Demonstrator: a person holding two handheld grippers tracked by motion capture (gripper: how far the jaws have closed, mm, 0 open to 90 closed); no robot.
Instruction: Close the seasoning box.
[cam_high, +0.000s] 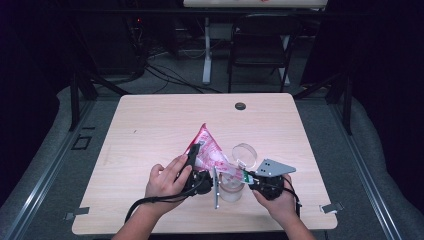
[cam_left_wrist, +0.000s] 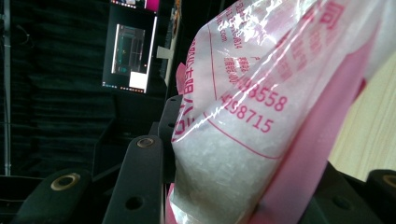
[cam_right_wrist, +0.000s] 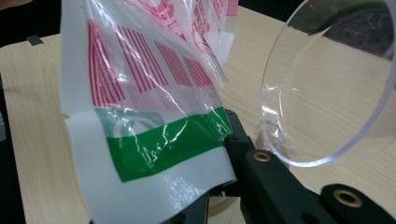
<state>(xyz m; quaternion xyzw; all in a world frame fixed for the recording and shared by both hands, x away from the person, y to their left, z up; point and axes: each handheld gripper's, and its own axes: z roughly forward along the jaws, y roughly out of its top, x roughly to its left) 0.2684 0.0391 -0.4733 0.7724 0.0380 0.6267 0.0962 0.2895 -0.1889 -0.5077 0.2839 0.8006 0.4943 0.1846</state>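
Right now both claws hold one plastic bag (cam_high: 207, 150), pink and white with red print, over the bench (cam_high: 150, 130). Taking the clear container (cam_high: 232, 189) near the bench's front edge as the landmark: the bag slopes from a peak up and to the left of it down to a corner hanging right above its mouth. The left claw (cam_high: 197, 167), just left of the container, is clamped on the bag's thick lower part; in the left gripper view its jaws press a bulge of white grains (cam_left_wrist: 224, 172) inside the bag (cam_left_wrist: 261, 107). The right claw (cam_high: 248, 176), just right of the container, is pinched tight on the bag's white-and-green corner (cam_right_wrist: 154, 144). Behind the container, its hinged round clear lid (cam_high: 244, 152) stands open, tilted up beside the bag.
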